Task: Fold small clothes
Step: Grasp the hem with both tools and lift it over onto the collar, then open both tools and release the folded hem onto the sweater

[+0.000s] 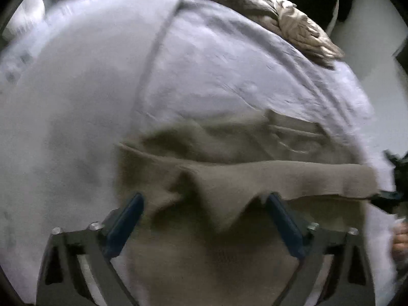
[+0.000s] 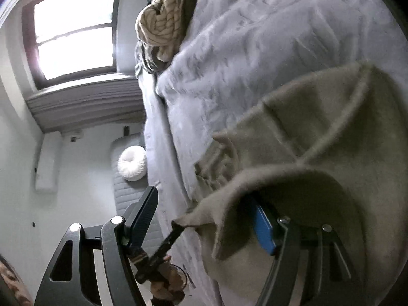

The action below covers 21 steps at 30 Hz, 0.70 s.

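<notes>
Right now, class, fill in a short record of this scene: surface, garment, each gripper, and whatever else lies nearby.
surface: pale fluffy blanket on a bed
garment: taupe, partly folded on the blanket, top layer rumpled
left gripper: open, pointing down over the garment, pads not pressing it
right gripper: open, garment edge draped over one finger
throw: chunky knit, bunched at the bed's far end
room: window; white round cushion beside the bed

White bed (image 1: 229, 76), beige garment (image 1: 229, 178), crumpled blanket (image 1: 293, 25) on it
</notes>
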Motion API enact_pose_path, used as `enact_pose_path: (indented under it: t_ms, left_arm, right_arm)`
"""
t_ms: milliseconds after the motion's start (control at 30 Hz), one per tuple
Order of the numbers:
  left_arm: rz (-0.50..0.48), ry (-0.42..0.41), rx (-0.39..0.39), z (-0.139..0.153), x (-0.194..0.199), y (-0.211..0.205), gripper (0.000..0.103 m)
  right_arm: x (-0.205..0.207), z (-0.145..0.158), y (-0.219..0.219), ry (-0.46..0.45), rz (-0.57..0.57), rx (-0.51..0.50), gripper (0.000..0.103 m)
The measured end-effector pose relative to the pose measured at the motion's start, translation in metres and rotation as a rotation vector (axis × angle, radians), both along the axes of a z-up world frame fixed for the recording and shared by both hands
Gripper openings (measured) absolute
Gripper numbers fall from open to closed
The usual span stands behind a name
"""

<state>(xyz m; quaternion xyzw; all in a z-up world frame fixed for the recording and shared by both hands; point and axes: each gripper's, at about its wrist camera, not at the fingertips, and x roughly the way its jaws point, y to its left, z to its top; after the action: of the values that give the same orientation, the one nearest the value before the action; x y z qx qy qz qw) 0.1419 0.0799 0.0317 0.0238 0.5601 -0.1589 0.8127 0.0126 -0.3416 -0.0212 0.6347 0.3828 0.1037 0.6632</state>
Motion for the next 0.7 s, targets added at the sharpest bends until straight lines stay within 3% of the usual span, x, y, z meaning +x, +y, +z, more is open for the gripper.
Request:
enact_pose_path:
  t_ms: [233,367,400,467,500,700]
  left_arm:
    - [0.059,-0.051,-0.01,0.014,0.009,0.011,0.098]
    - [0.072,-0.031,-0.06,0.014,0.005,0.024,0.098]
    - [0.062,-0.015,-0.081,0.013,0.002,0.026,0.098]
    - [0.049,0.026,-0.128,0.009,-0.003,0.03,0.098]
    - [0.037,0.055,-0.154,0.004,-0.006,0.03,0.098]
    - [-0.117,0.13,-0.186,-0.02,-0.016,-0.012,0.098]
  right_arm:
    - [0.009,0.007,-0.018,-0.079,-0.168,0.073,0.074]
    - [-0.003,0.019,-0.012,-0.024,-0.081,-0.063,0.073]
    - [-0.005,0.02,-0.008,0.003,-0.048,-0.113,0.07]
    - [-0.005,0.021,0.005,0.059,0.044,-0.23,0.034]
    - [-0.002,0.02,0.013,0.083,0.094,-0.284,0.028]
    - [0.022,0.007,0.037,0.14,0.185,-0.424,0.025]
